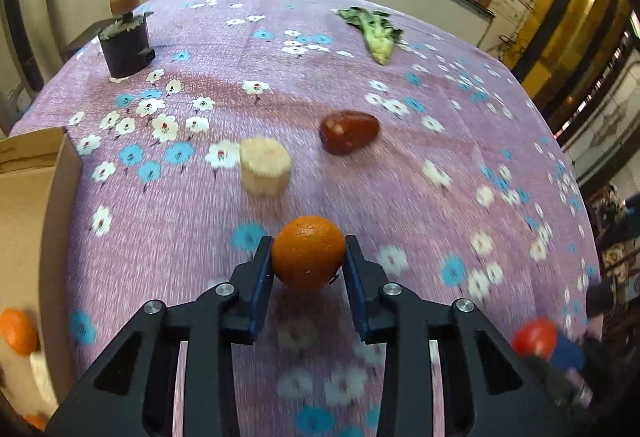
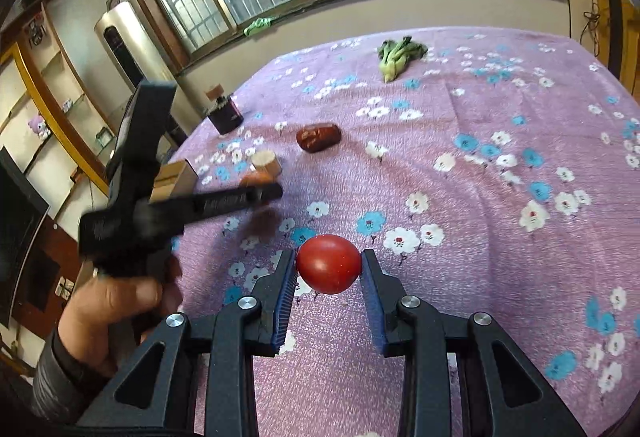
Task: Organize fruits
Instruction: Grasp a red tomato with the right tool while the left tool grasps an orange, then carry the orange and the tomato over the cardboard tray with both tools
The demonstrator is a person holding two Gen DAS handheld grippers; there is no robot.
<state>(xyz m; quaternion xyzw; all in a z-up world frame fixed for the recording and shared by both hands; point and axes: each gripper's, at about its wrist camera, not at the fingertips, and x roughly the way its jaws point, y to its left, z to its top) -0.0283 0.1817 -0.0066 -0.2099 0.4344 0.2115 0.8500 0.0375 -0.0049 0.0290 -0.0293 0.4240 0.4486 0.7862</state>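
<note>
Holding an orange [image 1: 308, 252] in our left hand-held gripper [image 1: 308, 257] and a tomato [image 2: 329, 263] in the right hand-held gripper [image 2: 329, 269], both lifted just above the flowered table [image 1: 440, 141], we judge the orange firm and light, while the tomato is smooth, soft and easily bruised. Each gripper is clamped across the fruit's widest part, which looks the safest hold. Both point forward and downward, with the cardboard box [image 1: 24, 197] at our left.

Two close wrist views angled down along jaws, both sharing the floral tablecloth [image 1: 400, 165] [image 2: 480, 165].
</note>
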